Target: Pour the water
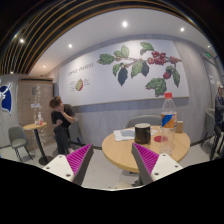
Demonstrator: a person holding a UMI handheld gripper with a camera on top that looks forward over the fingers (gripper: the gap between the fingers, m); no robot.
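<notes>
A clear plastic bottle [169, 110] with a red cap and orange label stands upright on a round wooden table [125, 152], beyond my fingers and to the right. A dark cup [142, 133] stands on the table left of the bottle. My gripper [113, 165] is open and empty, held above the floor in front of the table's near edge. Its pink pads [80, 159] show at both sides with a wide gap between them.
White papers [124, 134] lie on the table left of the cup. A person [60, 124] sits at another table far left with chairs [18, 140] around. A wall with a leaf mural [140, 65] is behind. Grey floor [100, 170] lies under the fingers.
</notes>
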